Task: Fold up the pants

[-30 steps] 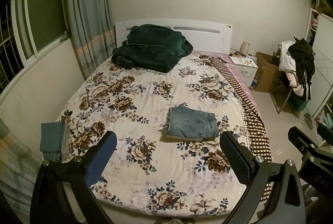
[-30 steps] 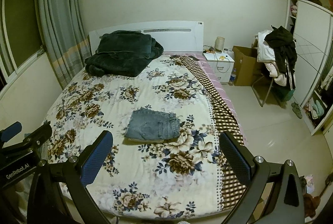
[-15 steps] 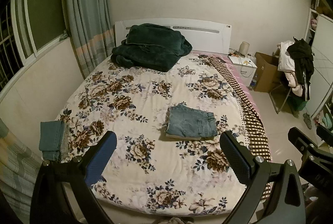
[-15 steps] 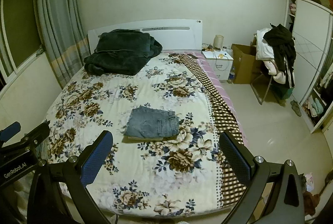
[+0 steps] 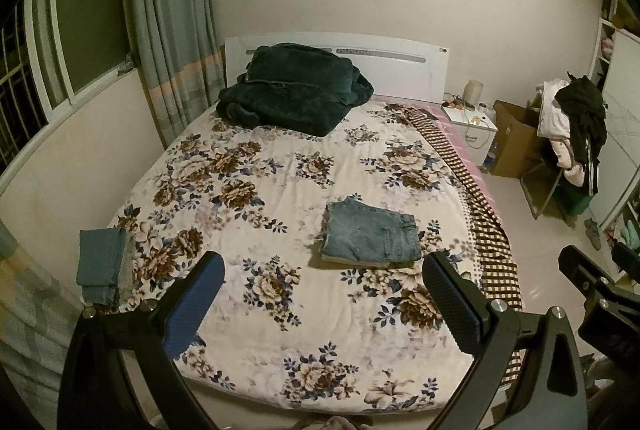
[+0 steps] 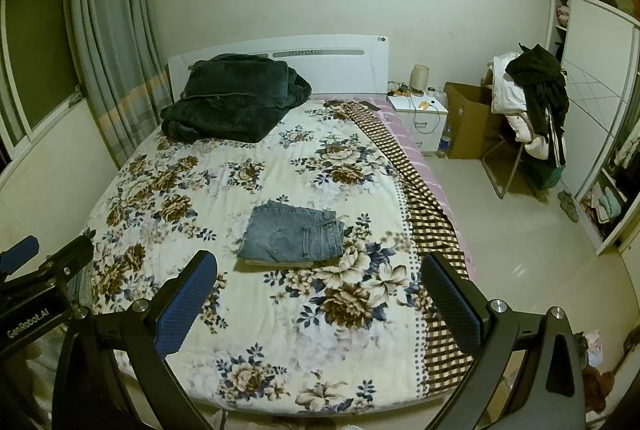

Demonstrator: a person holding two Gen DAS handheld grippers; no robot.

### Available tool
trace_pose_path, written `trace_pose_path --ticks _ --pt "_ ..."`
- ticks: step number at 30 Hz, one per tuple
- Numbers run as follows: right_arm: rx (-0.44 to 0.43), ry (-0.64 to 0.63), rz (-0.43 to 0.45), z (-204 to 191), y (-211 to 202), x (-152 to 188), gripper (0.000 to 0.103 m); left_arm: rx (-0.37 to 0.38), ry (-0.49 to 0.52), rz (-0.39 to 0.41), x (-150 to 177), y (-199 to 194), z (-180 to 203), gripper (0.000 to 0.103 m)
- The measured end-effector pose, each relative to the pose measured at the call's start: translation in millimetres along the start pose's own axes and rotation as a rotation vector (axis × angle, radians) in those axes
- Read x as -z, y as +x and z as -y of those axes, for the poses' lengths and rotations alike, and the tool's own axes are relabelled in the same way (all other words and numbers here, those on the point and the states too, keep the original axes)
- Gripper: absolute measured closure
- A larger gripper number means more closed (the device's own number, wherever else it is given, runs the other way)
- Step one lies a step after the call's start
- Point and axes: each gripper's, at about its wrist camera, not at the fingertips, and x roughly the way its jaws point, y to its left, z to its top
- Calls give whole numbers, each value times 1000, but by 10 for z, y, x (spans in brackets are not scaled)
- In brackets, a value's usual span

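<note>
- Here, folded jeans point(image 5: 370, 236) lie mid-frame on the floral bedspread point(image 5: 280, 350).
- Left gripper point(image 5: 320, 304) and right gripper point(image 6: 318, 304) both gape apart, holding nothing, at frame bottom.

Both cameras look from the foot of the bed point(image 5: 280, 330) toward the wall at its head, far back and high up, the left one more to the left, and both see the whole bed and the folded jeans point(image 6: 294, 232)
</note>
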Motion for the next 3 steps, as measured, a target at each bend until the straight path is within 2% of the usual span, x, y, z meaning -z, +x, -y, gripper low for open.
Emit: trace_pose_path --ticks 3 --pt "1 -3 0 1 0 -8 0 6 2 4 -55 4 9 2"
